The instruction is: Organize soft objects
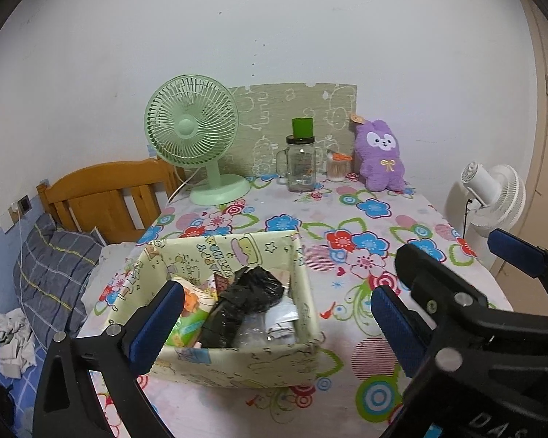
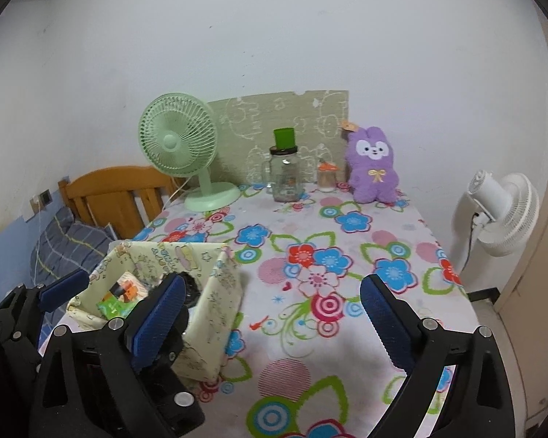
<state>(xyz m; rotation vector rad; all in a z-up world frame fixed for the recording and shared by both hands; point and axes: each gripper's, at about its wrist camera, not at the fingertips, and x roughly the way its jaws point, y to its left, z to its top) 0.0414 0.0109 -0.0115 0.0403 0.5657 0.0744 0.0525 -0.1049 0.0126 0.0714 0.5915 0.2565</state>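
Note:
A purple plush rabbit (image 1: 380, 155) sits upright at the far edge of the flowered table against the wall; it also shows in the right wrist view (image 2: 372, 166). A pale yellow fabric box (image 1: 233, 361) stands near the table's front left, holding a black bag (image 1: 244, 292) and small packets; the box also shows in the right wrist view (image 2: 215, 299). My left gripper (image 1: 277, 314) is open and empty, hovering over the box. My right gripper (image 2: 270, 310) is open and empty, over the table right of the box.
A green desk fan (image 1: 193, 131), a glass jar mug with a green cup on it (image 1: 301, 162) and a small jar of swabs (image 1: 337, 168) stand along the back. A white floor fan (image 2: 500, 215) stands right of the table. A bed with a wooden headboard (image 1: 102, 197) lies left.

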